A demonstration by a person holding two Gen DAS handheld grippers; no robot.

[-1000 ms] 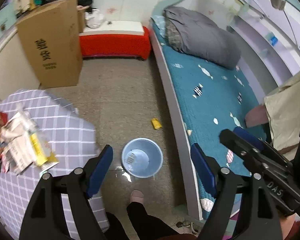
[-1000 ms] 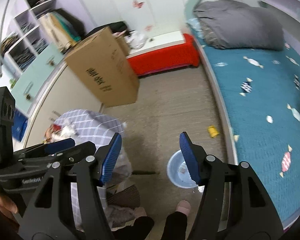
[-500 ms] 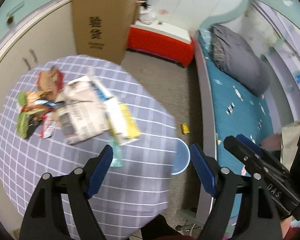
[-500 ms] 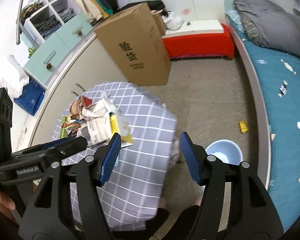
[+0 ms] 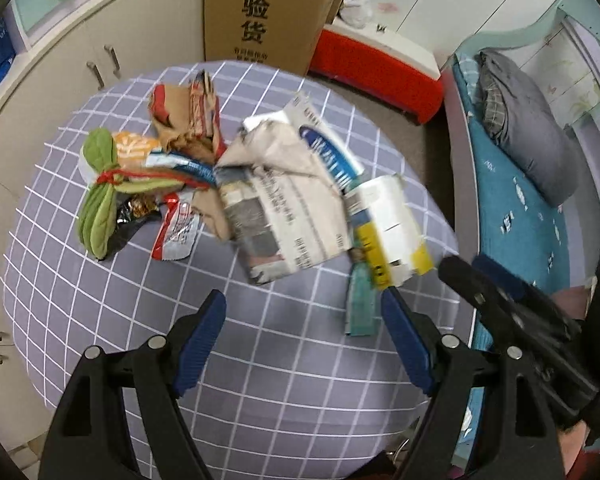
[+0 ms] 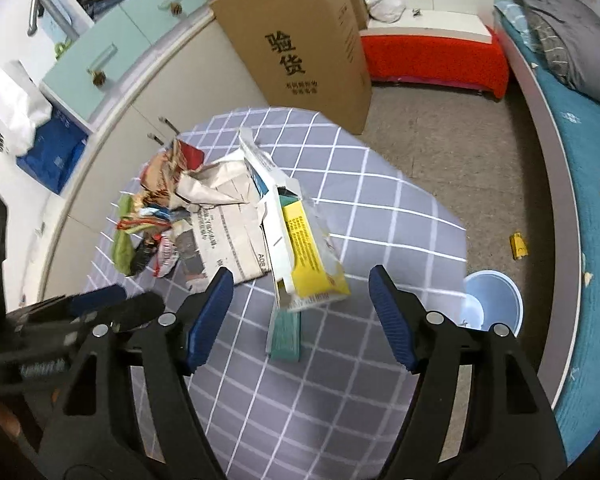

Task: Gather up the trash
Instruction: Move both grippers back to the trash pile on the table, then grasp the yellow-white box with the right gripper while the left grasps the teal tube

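A pile of trash lies on a table with a grey checked cloth: a folded newspaper, a white and yellow carton, a teal packet, wrappers and a green cloth bundle. My left gripper is open and empty, above the cloth near the pile. My right gripper is open and empty, with the carton and teal packet between its fingers' line of sight. A light blue bin stands on the floor right of the table.
A tall cardboard box stands behind the table. A red bench is at the back wall. A bed with a teal sheet runs along the right. A small yellow scrap lies on the floor. Cabinets line the left.
Both grippers have swung left from over the floor and bin to over the table. The trash pile now fills the middle of both views. Both stay open.
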